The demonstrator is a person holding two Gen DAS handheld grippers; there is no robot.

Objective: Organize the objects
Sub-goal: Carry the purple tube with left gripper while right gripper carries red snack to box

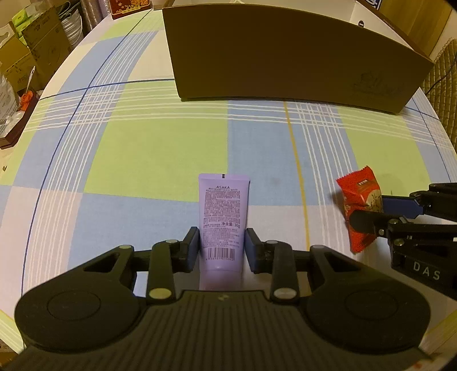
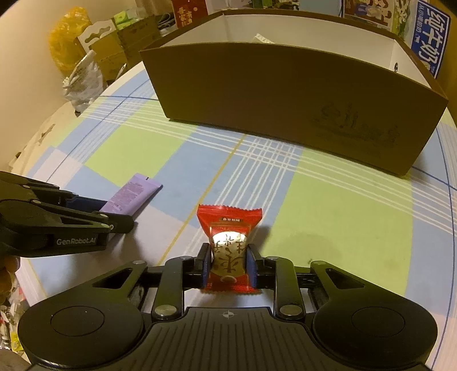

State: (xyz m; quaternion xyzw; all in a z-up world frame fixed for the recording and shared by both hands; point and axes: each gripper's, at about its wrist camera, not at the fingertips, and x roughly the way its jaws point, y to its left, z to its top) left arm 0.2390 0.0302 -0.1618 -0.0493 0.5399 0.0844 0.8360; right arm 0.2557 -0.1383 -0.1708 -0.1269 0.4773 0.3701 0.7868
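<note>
A purple tube point(image 1: 222, 205) with its printed back facing up lies lengthwise between the fingers of my left gripper point(image 1: 222, 245), and the blue pads press its lower sides. From the right wrist view, the tube point(image 2: 134, 194) sticks out of the left gripper point(image 2: 114, 212) low over the cloth. My right gripper point(image 2: 228, 262) is shut on a red snack packet point(image 2: 228, 222), held upright just above the table. The left wrist view shows the packet point(image 1: 357, 191) in the right gripper point(image 1: 371, 211) at the right. A brown cardboard box point(image 2: 285, 100) with a white inside stands open beyond both grippers.
A blue, green and white checked cloth point(image 1: 142, 142) covers the round table. Something white point(image 2: 262, 38) lies in the box. Cartons point(image 1: 34, 51), stacked bowls point(image 1: 71, 22) and bags point(image 2: 65, 42) crowd the space past the left edge. A quilted chair back point(image 1: 445, 71) is at the right.
</note>
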